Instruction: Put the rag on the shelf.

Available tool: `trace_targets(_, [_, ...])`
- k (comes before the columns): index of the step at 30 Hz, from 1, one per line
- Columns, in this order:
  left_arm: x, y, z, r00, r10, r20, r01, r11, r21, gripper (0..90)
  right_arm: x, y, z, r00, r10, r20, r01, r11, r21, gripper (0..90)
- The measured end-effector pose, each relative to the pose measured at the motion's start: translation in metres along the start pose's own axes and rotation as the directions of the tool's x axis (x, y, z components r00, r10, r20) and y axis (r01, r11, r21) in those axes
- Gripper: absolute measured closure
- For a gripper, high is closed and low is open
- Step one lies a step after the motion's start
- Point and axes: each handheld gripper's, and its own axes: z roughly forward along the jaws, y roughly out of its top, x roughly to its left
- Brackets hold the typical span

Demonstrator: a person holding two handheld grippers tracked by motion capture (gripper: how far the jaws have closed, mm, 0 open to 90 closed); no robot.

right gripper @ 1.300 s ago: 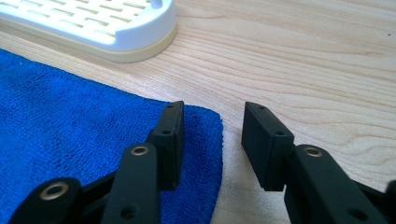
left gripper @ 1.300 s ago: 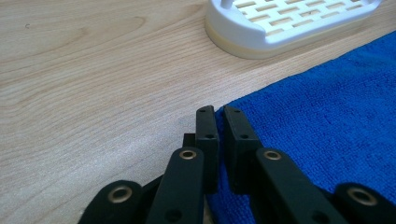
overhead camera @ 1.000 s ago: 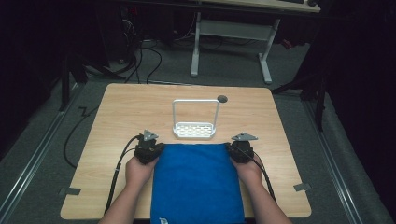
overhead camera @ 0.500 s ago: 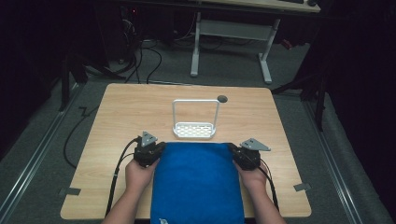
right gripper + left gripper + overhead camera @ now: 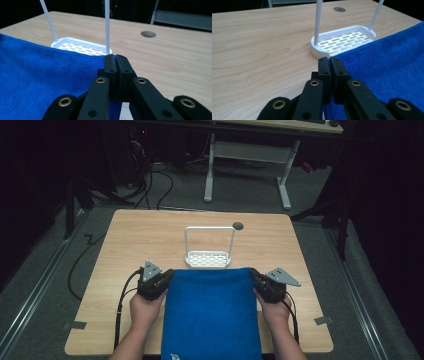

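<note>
The blue towel [image 5: 210, 315] lies at the table's 6 o'clock edge. The left gripper [image 5: 329, 62] clamps its far-left corner at 9 o'clock; the right gripper [image 5: 115, 60] clamps its far-right corner at 3 o'clock (jaws pressed together). At 12 o'clock stands the white rack [image 5: 209, 258], touching the towel's far edge.

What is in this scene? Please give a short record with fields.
held thing: blue towel, stretched between the two claws
left claw: shut on the towel's far left corner
right claw: shut on the towel's far right corner
beyond towel: white rack with a slotted base and tall hoop
surface: wooden table
</note>
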Motion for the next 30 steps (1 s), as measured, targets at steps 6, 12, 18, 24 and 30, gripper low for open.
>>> trace_targets(6, [-0.002, 0.007, -0.008, 1.0, 0.003, -0.005, -0.003, 0.9982, -0.059, 87.6, 0.003, 0.008, -0.011, 1.0, -0.001, 0.006, 0.002, 0.998, -0.061, 88.3])
trace_targets(12, [-0.007, 0.017, -0.018, 1.0, 0.005, 0.008, -0.004, 0.9914, -0.131, 87.6, 0.003, 0.016, -0.022, 0.9999, 0.001, 0.015, 0.0, 0.994, -0.111, 88.4])
trace_targets(18, [-0.01, 0.023, -0.027, 0.9996, -0.001, 0.029, 0.006, 0.9841, -0.177, 87.7, 0.002, 0.023, -0.031, 0.9999, 0.004, 0.014, -0.001, 0.988, -0.154, 88.4])
trace_targets(24, [-0.016, 0.033, -0.038, 0.9995, 0.025, 0.02, -0.02, 0.974, -0.226, 87.9, 0.004, 0.034, -0.045, 1.0, 0.001, 0.01, 0.001, 0.978, -0.21, 88.4])
trace_targets(30, [-0.018, 0.046, -0.046, 0.9987, 0.051, -0.006, -0.05, 0.955, -0.292, 87.9, 0.008, 0.048, -0.057, 0.9999, -0.013, 0.011, 0.016, 0.963, -0.269, 88.4])
